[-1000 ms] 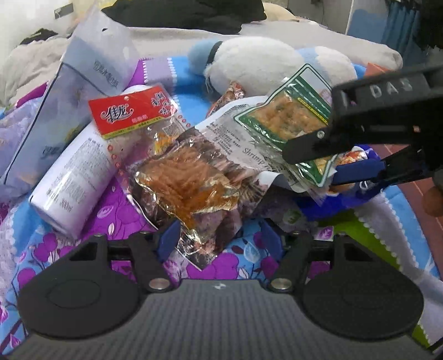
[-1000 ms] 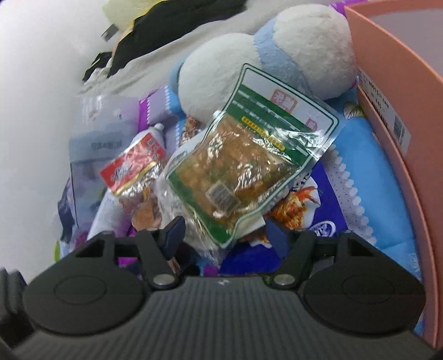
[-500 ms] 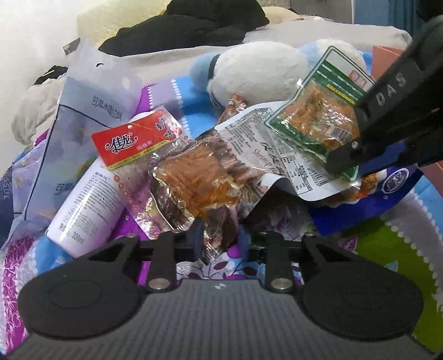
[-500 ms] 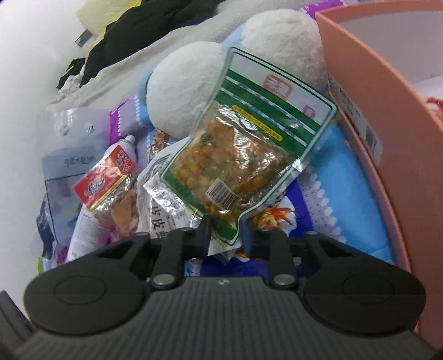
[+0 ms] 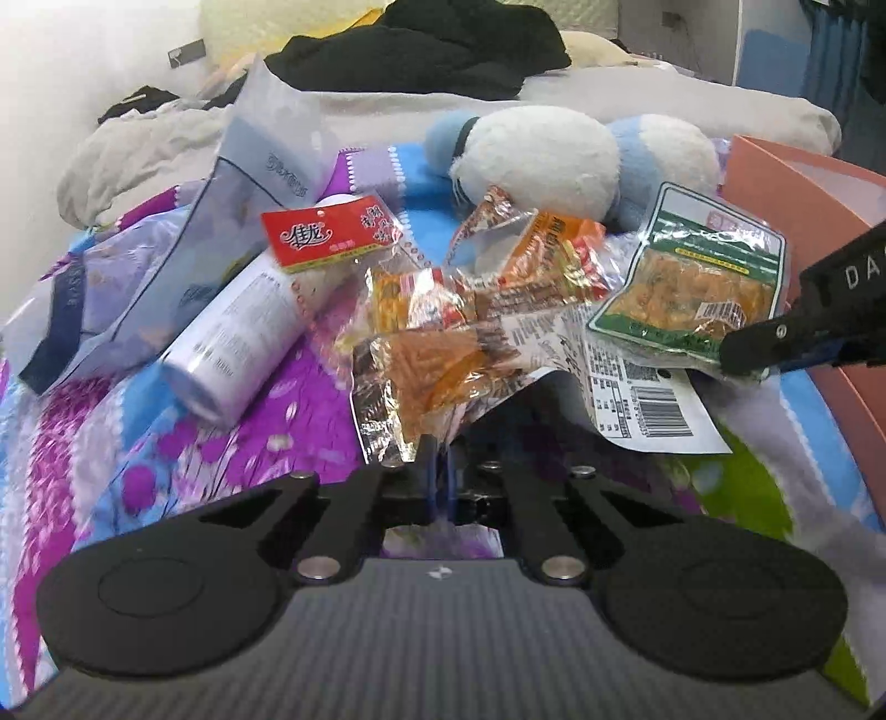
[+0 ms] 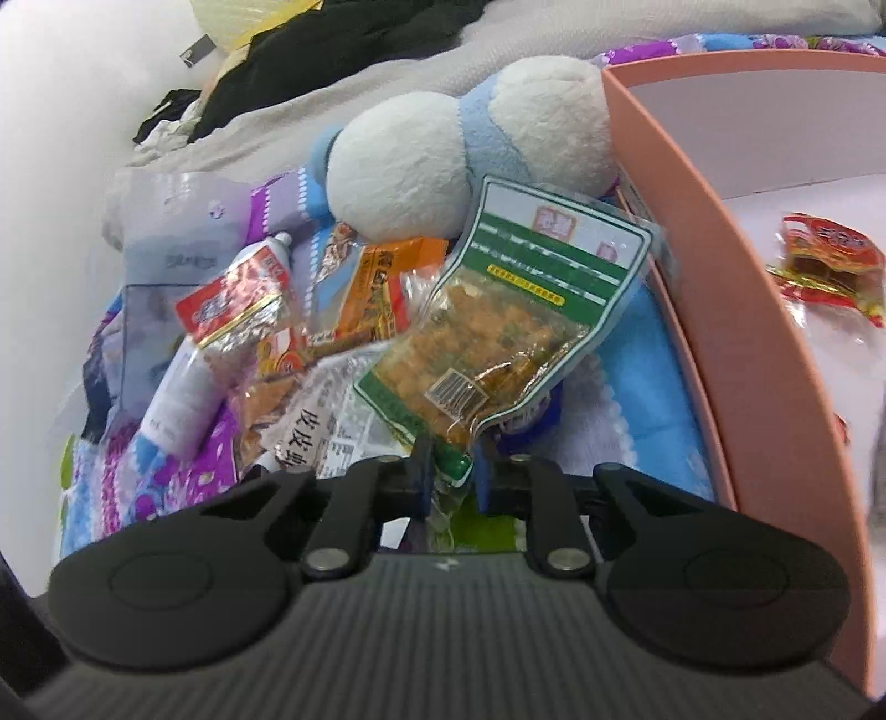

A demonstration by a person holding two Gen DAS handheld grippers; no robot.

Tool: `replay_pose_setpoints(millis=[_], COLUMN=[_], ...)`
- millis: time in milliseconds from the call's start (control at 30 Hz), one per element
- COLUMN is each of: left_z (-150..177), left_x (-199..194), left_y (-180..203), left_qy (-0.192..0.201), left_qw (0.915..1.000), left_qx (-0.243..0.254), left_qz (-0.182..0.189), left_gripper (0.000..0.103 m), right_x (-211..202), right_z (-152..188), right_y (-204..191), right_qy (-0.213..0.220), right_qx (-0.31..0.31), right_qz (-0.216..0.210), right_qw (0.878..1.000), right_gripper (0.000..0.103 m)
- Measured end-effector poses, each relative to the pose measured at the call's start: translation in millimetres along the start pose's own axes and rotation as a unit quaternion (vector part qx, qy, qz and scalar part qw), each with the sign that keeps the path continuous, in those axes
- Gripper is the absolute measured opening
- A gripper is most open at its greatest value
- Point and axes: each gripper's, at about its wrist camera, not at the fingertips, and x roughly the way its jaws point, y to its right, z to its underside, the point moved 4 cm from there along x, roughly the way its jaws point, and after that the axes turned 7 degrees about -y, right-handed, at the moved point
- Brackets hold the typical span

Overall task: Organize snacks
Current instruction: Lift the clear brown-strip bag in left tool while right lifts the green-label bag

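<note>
Left gripper (image 5: 437, 471) clenched on clear snack packet (image 5: 437, 382); right gripper (image 6: 448, 476) clenched on corner of green packet (image 6: 509, 327), just beside pink box (image 6: 736, 354). Risk: thin corner grip slipping; neighbouring packets dragged along. Count: one plush toy (image 6: 443, 160), one white bottle (image 5: 232, 343), one red-label packet (image 5: 326, 235), one snack (image 6: 830, 266) in box.

I am over a bed spread with a floral quilt (image 5: 183, 443) in purple, blue and white. At twelve o'clock lies a grey blanket (image 5: 637, 105) with black clothing (image 5: 432, 50) heaped on it. A pale wall (image 5: 66, 61) rises at ten o'clock, brightly lit. At two o'clock hang dark blue curtains (image 5: 830, 61).
</note>
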Motion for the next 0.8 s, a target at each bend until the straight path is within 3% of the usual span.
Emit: replay_pose_setpoints(millis=[433, 800], left_z=[83, 136], left_x=[-93, -133], left_y=[26, 33], left_qy=[0.011, -0.001], left_qw=[0.9996, 0.9996], left_qx=[0.002, -0.004], left_qz=[-0.027, -0.029], left_gripper=[0.003, 0.003], right_x=[-48, -70], right_z=[87, 151], right_y=[11, 28], right_qy=[0.002, 0.0], right_qx=[-0.023, -0.044], right_qz=[-0.006, -0.003], right_qw=[1.0, 0.999], right_gripper=[0.015, 0.015])
